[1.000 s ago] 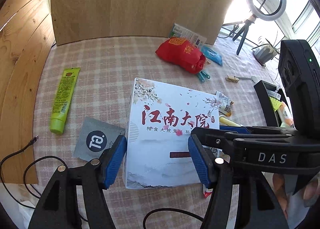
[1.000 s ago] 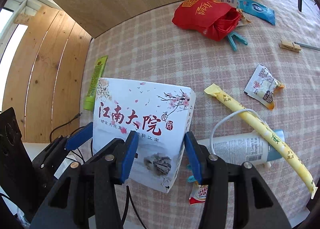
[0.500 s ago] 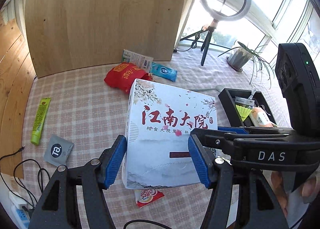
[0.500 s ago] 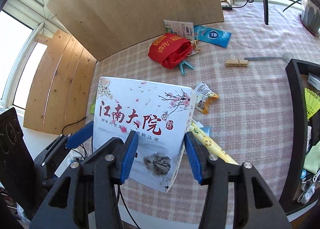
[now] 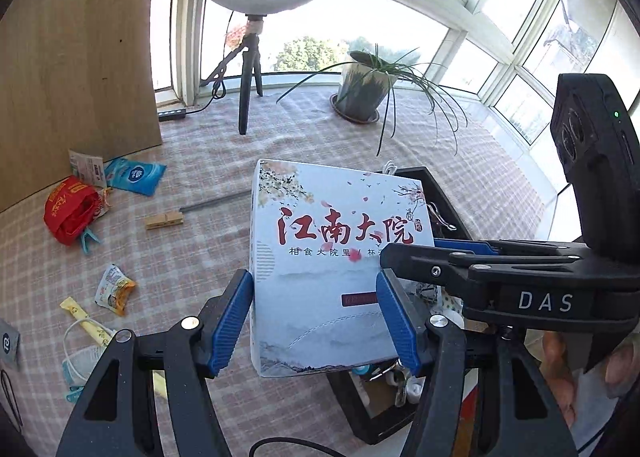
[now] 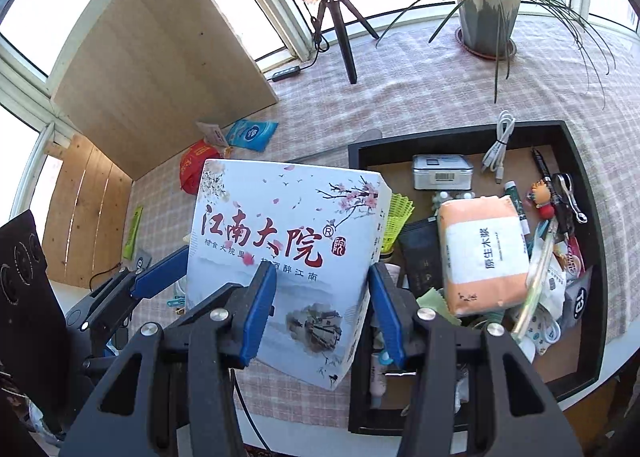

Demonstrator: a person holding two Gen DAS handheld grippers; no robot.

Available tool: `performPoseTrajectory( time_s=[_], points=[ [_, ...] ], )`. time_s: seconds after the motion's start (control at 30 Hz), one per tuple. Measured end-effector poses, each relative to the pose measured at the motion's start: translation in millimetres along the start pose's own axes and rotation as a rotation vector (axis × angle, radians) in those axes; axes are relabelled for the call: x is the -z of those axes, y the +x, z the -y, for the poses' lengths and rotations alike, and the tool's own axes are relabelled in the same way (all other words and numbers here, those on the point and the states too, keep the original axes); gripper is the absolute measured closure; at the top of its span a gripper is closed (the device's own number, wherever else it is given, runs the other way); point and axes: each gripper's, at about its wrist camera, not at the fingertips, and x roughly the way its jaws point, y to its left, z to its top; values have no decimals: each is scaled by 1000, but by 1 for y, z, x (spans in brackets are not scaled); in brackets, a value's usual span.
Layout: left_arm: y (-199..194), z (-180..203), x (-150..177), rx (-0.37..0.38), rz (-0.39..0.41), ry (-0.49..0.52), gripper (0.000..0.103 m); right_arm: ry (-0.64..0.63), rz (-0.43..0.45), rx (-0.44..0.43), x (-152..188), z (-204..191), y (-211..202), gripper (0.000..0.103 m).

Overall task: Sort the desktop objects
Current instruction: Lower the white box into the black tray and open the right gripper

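Note:
A white box with red Chinese characters (image 5: 336, 257) is held in the air between both grippers. My left gripper (image 5: 316, 317) is shut on its near edge. My right gripper (image 6: 322, 309) is shut on the box (image 6: 280, 241) from the other side. The box hangs over the left end of a black tray (image 6: 580, 161), which is full of small items. The tray also shows behind the box in the left wrist view (image 5: 436, 189).
On the checked tablecloth lie a red bag (image 5: 72, 209), a blue tissue pack (image 5: 136, 175), a wooden clothespin (image 5: 164, 221), a snack packet (image 5: 114, 289) and a yellow stick (image 5: 86, 321). A ring light tripod (image 5: 250, 69) and a potted plant (image 5: 360, 97) stand behind.
Both grippers have lifted the box off the table and carried it right, from over the loose items to over the black tray.

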Motion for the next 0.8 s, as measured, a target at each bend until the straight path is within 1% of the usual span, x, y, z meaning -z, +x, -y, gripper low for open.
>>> performPoseTrajectory(
  time_s=[0.13, 0.27, 0.33, 0.37, 0.43, 0.5, 0.6, 0.7, 0.8],
  points=[
    [30, 53, -21, 31, -17, 47, 42, 44, 25, 36, -13, 62, -23, 55],
    [55, 91, -36, 47, -34, 70, 43, 79, 42, 67, -25, 111, -39, 55],
    [64, 104, -43, 52, -45, 73, 43, 82, 43, 79, -31, 129, -42, 55],
    [67, 108, -46, 52, -51, 76, 43, 81, 47, 82, -34, 137, -45, 55],
    [66, 116, -48, 17, -28, 98, 43, 91, 67, 101, -39, 148, -50, 49],
    [62, 119, -50, 1, -14, 114, 42, 86, 87, 103, -43, 153, -54, 45],
    [57, 113, -52, -22, -4, 103, 42, 67, 93, 94, -47, 152, -56, 44],
    [54, 98, -53, -48, -4, 76, 42, 45, 78, 63, -52, 143, -50, 44],
    [50, 76, -51, -76, -15, 39, 42, 9, 52, 30, -60, 126, -38, 44]
  ],
)
